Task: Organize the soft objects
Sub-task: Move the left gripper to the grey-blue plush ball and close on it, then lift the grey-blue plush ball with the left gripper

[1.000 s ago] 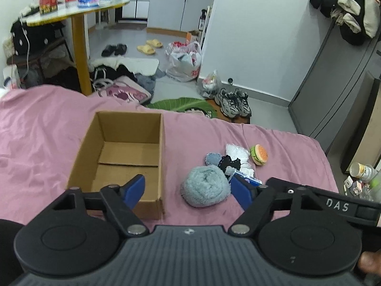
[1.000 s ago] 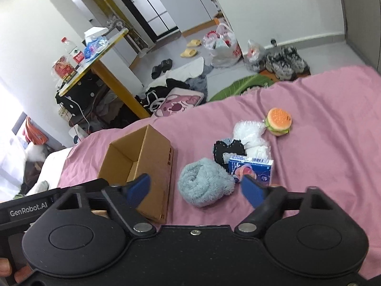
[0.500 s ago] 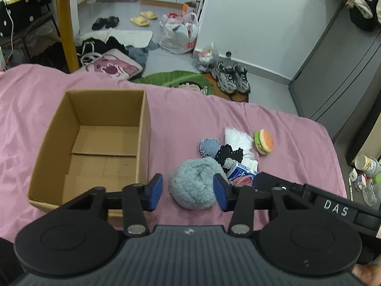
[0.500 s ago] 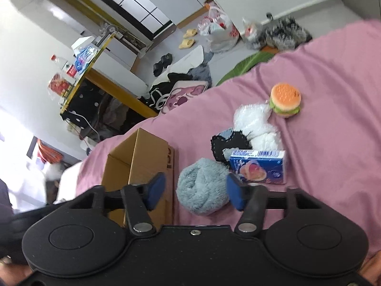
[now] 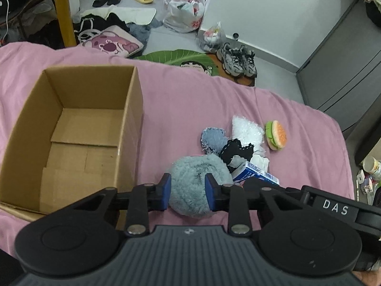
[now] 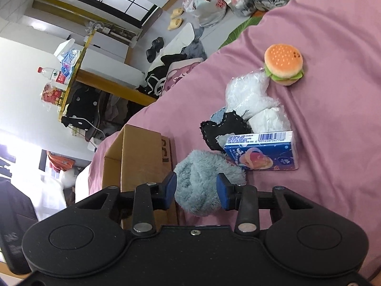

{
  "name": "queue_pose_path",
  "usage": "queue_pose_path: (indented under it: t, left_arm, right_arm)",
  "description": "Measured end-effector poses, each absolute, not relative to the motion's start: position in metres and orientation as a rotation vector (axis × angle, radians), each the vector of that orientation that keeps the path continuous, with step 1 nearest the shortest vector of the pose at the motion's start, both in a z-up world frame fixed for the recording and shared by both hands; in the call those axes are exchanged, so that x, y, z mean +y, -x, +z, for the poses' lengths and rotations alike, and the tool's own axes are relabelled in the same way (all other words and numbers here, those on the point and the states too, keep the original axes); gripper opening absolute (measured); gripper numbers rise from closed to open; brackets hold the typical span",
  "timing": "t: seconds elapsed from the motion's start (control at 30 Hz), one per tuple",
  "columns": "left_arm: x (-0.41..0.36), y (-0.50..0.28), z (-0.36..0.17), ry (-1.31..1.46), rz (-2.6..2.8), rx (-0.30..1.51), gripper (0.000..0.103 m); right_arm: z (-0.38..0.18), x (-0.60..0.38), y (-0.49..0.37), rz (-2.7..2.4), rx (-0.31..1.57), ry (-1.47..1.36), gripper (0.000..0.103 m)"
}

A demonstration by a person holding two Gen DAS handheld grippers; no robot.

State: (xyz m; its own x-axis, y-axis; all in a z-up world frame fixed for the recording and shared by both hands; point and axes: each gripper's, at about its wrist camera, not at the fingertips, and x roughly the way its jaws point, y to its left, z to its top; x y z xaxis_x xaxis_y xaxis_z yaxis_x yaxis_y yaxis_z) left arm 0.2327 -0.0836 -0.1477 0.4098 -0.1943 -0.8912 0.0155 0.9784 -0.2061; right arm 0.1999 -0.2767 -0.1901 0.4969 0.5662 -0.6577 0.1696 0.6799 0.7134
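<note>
A fluffy grey-blue ball [image 5: 190, 178] lies on the pink bed sheet, right of an open, empty cardboard box [image 5: 71, 128]. My left gripper [image 5: 187, 191] is shut on the ball, its blue pads pressing both sides. My right gripper [image 6: 196, 190] is shut on the same ball [image 6: 202, 178]. Behind the ball lie a blue drink carton [image 6: 260, 151], a black fabric piece [image 6: 223, 126], a white fluffy item [image 6: 247, 93], a grey-blue patch [image 5: 213, 139] and a plush hamburger [image 6: 283, 64].
The pink bed [image 5: 190, 104] ends at the far edge, with shoes [image 5: 238, 59], bags and clothes on the floor beyond. A yellow table [image 6: 78, 71] stands at the left. The box [image 6: 140, 157] touches the ball's left side in the right wrist view.
Both grippers moved down and forward onto the fluffy ball and closed from wide open to gripping it. The other objects have not moved.
</note>
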Motion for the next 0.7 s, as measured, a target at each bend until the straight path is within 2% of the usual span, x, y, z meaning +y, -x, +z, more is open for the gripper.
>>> queue_pose_path:
  t: [0.6, 0.7]
  left_arm:
    - [-0.088, -0.248, -0.189, 0.248, -0.105, 1.196, 0.031]
    - [-0.085, -0.247, -0.190, 0.280, -0.094, 1.191, 0.024]
  right_arm:
    - [-0.211, -0.283, -0.211, 0.222, 1.101, -0.930, 0.041]
    - [-0.211, -0.281, -0.212, 0.219, 1.102, -0.920, 0.041]
